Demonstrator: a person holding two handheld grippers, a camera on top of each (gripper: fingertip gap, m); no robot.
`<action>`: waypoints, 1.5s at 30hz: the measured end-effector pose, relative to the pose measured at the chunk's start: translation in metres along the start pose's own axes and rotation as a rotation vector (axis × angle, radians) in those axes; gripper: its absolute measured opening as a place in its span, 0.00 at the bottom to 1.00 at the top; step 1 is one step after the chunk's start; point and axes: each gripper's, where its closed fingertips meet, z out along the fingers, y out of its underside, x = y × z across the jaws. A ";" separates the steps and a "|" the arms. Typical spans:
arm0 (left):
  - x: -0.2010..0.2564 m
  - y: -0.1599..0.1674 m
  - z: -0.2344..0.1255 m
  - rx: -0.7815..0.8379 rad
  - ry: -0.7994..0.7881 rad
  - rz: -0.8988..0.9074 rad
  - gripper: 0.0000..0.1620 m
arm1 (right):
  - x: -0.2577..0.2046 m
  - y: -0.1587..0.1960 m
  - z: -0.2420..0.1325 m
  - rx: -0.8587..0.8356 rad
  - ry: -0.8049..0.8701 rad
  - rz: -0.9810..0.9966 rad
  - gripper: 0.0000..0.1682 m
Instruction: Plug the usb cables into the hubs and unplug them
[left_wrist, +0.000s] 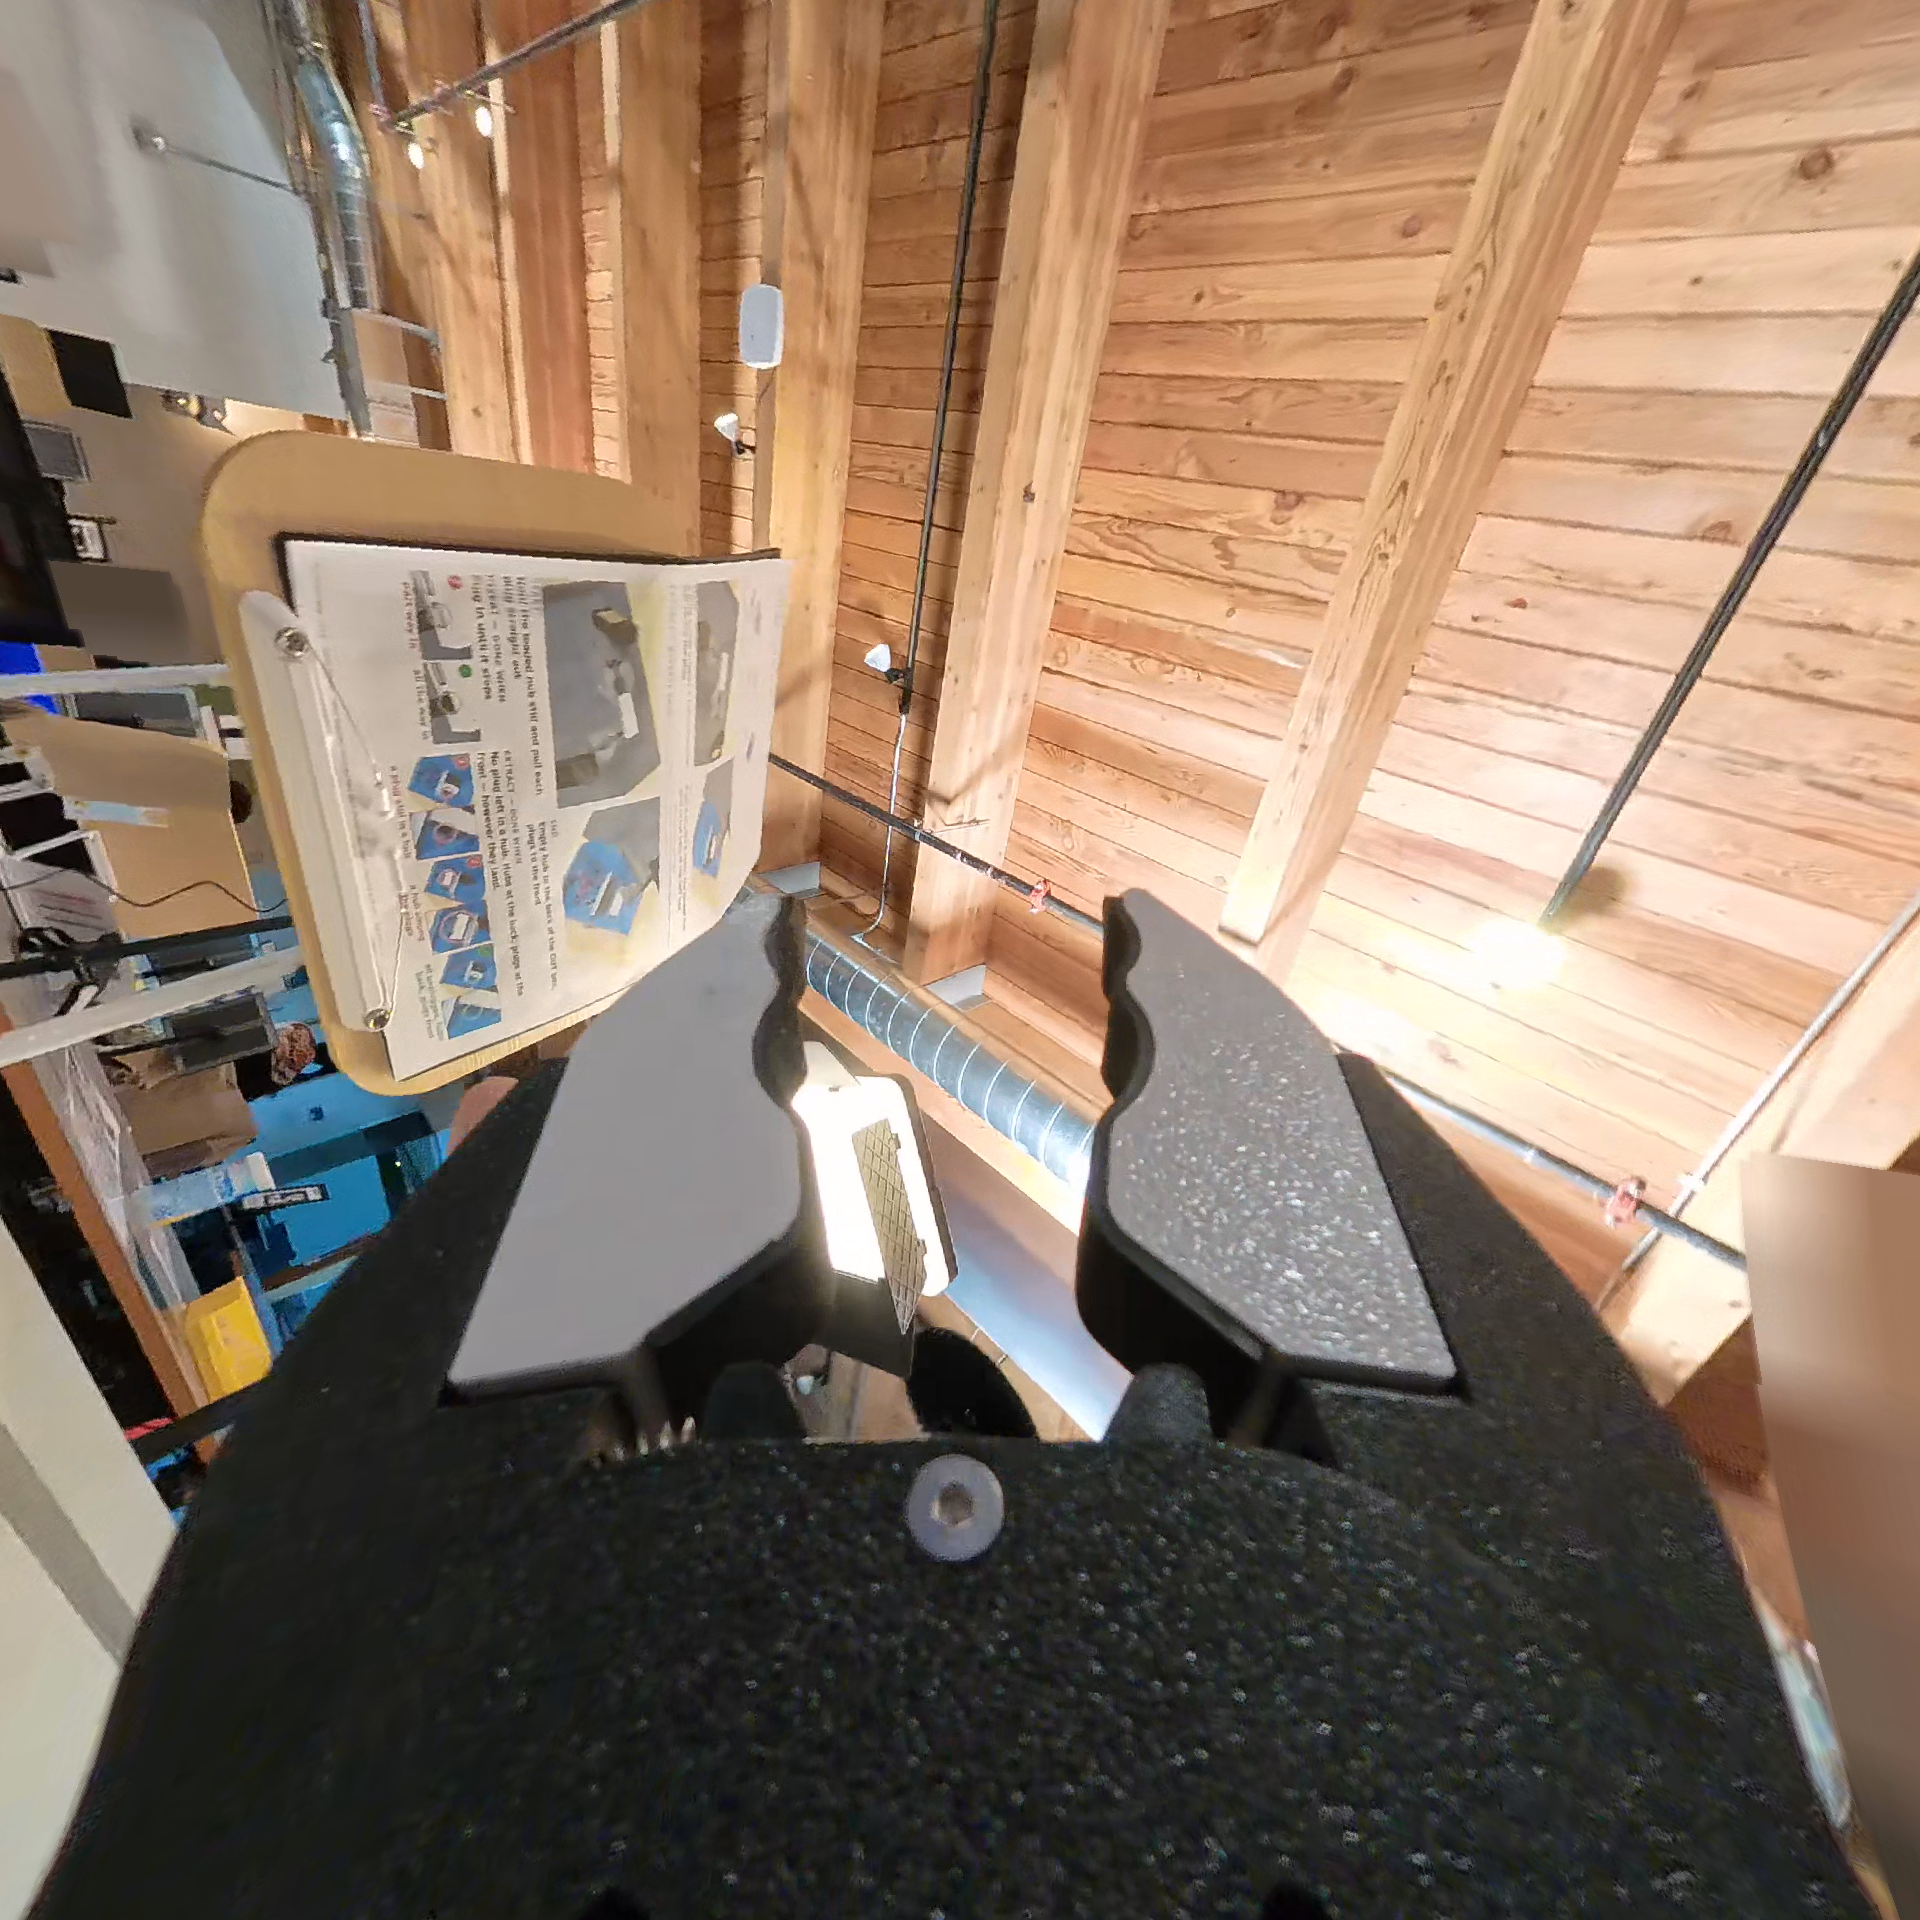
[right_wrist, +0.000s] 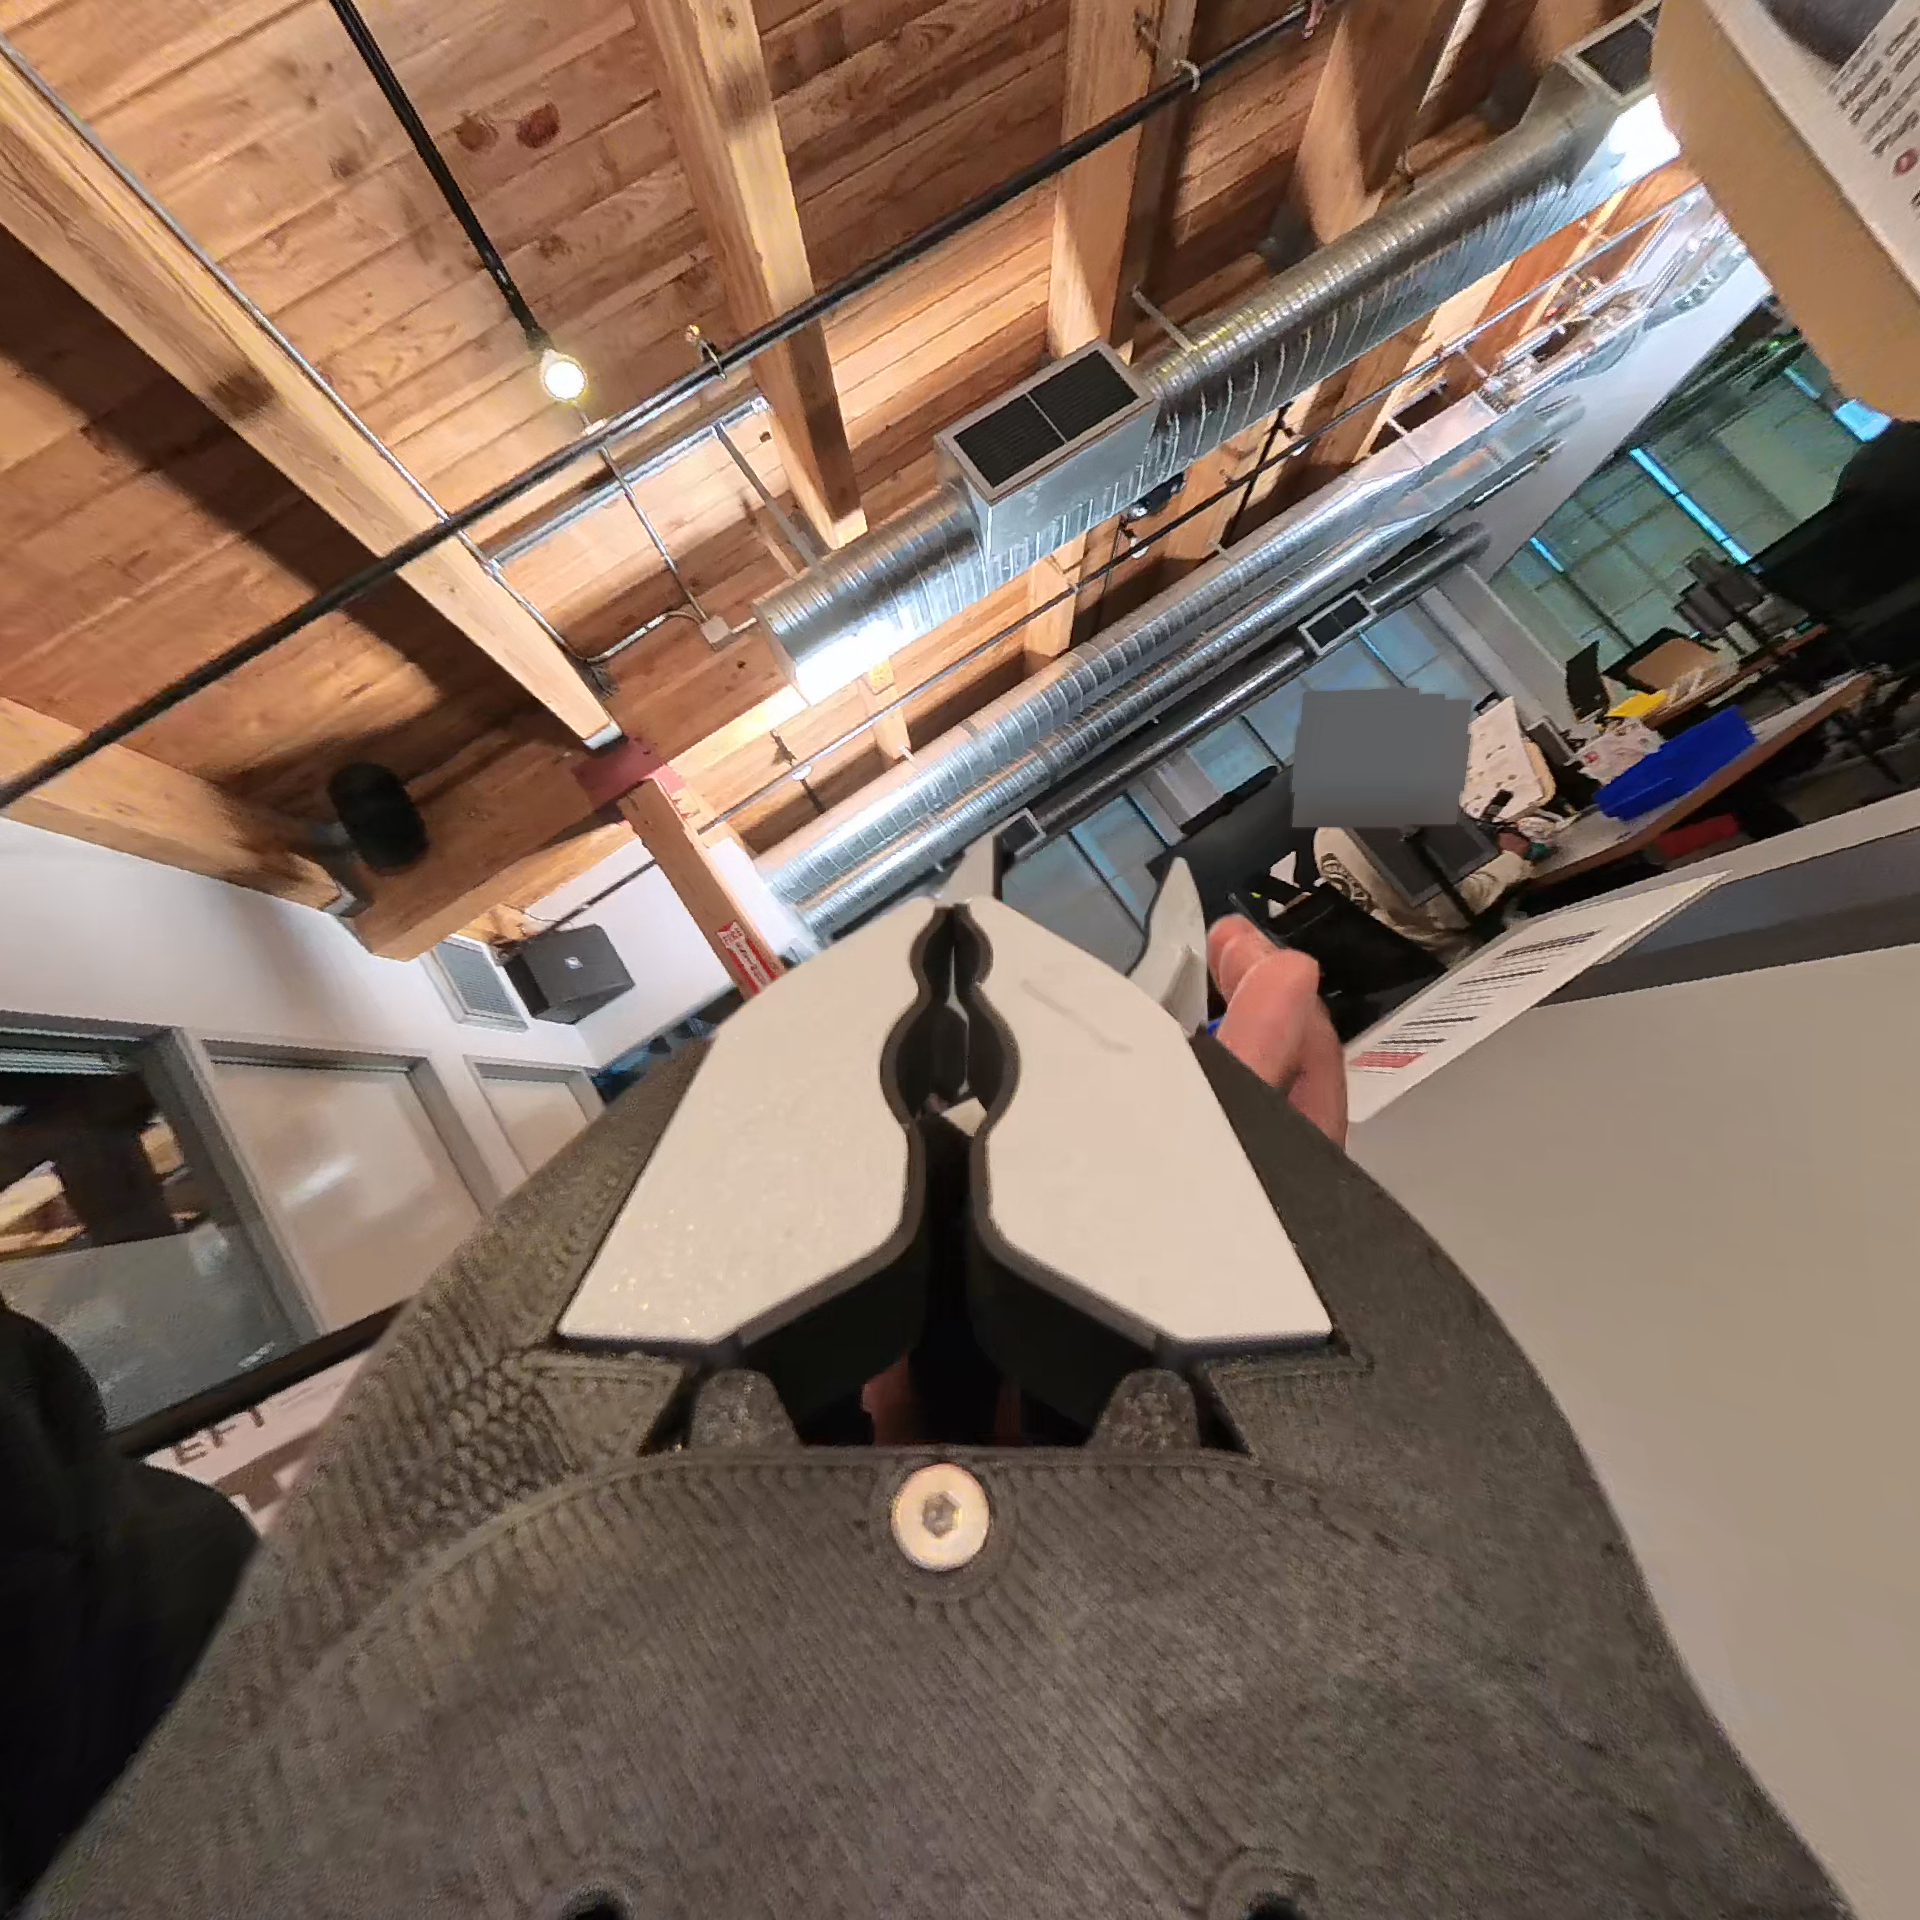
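Both wrist cameras tilt up at a wood-plank ceiling with timber beams (left_wrist: 1455, 436), not at any bench. No usb cable or hub shows in either view, so their place relative to the tongs cannot be told.

Corrugated silver air ducts (right_wrist: 1039, 748) cross under the beams in the right wrist view; a grey-white cabinet-like surface (right_wrist: 1662, 1299) fills that view's right edge, a printed sheet lying on top of it.

Left wrist view: a light wooden board with a clipped printed instruction sheet (left_wrist: 520, 790) stands left of the tongs, upper left of centre.

Left gripper (left_wrist: 951, 925), black textured body: jaws apart, nothing between them. Its tips also show in the right wrist view, a hand (right_wrist: 1283, 1013) wrapped beside them.

Right gripper (right_wrist: 954, 914), dark body with pale grey finger plates: tips together, nothing visibly pinched.
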 end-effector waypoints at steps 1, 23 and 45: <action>0.004 0.003 0.003 -0.025 0.010 0.013 0.33 | -0.002 0.000 0.000 0.010 -0.011 0.015 0.00; 0.040 -0.162 0.053 -0.796 -0.421 1.480 0.23 | 0.038 0.004 -0.022 -0.303 0.248 -0.353 0.00; -0.047 -0.357 -0.039 -2.159 -1.095 1.838 0.46 | 0.057 0.000 -0.034 -0.306 0.276 -0.248 0.04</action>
